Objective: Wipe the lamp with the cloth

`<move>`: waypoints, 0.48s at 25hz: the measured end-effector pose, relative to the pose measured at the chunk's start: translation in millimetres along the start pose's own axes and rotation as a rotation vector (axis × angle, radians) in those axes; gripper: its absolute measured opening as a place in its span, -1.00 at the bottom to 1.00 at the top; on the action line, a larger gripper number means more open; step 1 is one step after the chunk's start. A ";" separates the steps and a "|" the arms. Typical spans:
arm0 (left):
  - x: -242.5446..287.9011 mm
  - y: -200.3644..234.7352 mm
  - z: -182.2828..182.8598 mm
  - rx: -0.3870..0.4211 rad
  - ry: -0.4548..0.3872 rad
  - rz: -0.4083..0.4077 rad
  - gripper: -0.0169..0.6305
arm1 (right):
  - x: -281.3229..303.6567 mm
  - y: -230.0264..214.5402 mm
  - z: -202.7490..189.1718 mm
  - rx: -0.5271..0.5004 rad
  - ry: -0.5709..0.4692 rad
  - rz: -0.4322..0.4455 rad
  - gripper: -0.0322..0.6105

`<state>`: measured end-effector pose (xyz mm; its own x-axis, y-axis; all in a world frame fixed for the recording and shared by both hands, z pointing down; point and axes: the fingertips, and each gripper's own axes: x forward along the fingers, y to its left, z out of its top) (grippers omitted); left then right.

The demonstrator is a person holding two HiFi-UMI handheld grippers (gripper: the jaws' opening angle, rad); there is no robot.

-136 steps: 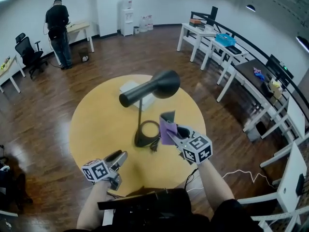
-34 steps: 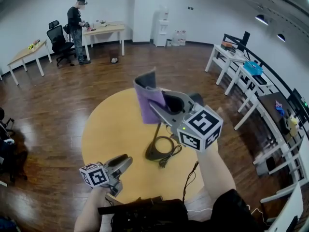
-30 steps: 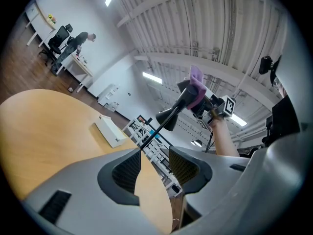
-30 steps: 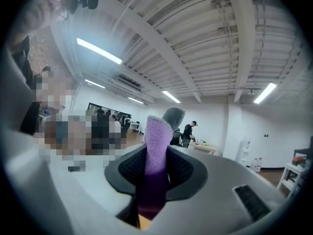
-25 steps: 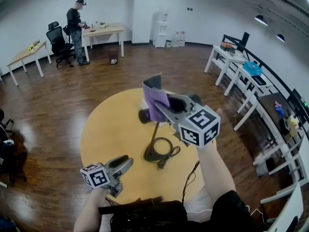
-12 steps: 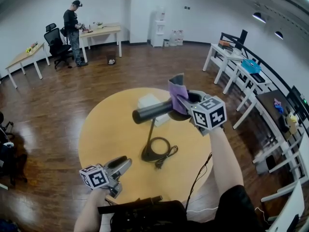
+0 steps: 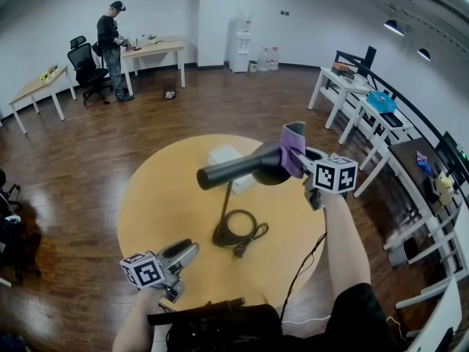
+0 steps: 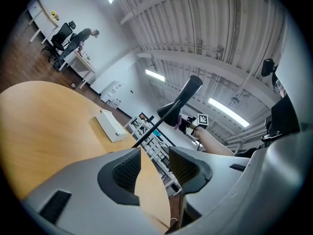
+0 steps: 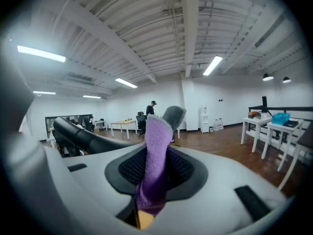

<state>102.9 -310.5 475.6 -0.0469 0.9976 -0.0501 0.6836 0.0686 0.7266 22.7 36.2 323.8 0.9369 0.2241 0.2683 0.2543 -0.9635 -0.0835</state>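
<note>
A black desk lamp [image 7: 245,167] stands on the round yellow table [image 7: 154,196], its head tilted and its base [image 7: 229,235] near the table's middle. My right gripper [image 7: 298,155] is shut on a purple cloth [image 7: 293,138], held up at the wide right end of the lamp head; I cannot tell whether they touch. In the right gripper view the cloth [image 9: 156,151] stands up between the pads, with the lamp's dark neck [image 9: 80,135] to its left. My left gripper [image 7: 187,250] hovers low near the table's front edge, open and empty [image 8: 154,165].
A white box [image 7: 223,156] lies on the table behind the lamp. The lamp's black cable [image 7: 253,235] curls beside the base. White desks [image 7: 352,94] line the right wall. A person [image 7: 110,39] stands at a desk far back left.
My right gripper has carried the cloth rightward and down, from in front of the lamp head to its wide right end. The left gripper has stayed put.
</note>
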 end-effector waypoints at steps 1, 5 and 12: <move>0.1 0.2 -0.3 -0.001 0.000 0.000 -0.40 | -1.5 -3.6 -0.4 0.020 -0.009 -0.008 -0.58; 0.3 -1.0 -0.8 -0.003 0.003 -0.001 -0.40 | -9.5 -17.3 -4.1 0.066 -0.039 -0.068 -0.58; -5.8 2.7 3.0 -0.015 0.001 0.001 -0.40 | -32.6 113.6 53.1 -0.149 -0.234 0.148 -0.58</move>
<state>107.2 -316.1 475.8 -0.0469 0.9977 -0.0491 0.6727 0.0678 0.7368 33.8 -72.8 254.6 0.9953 0.0903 0.0340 0.0889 -0.9952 0.0406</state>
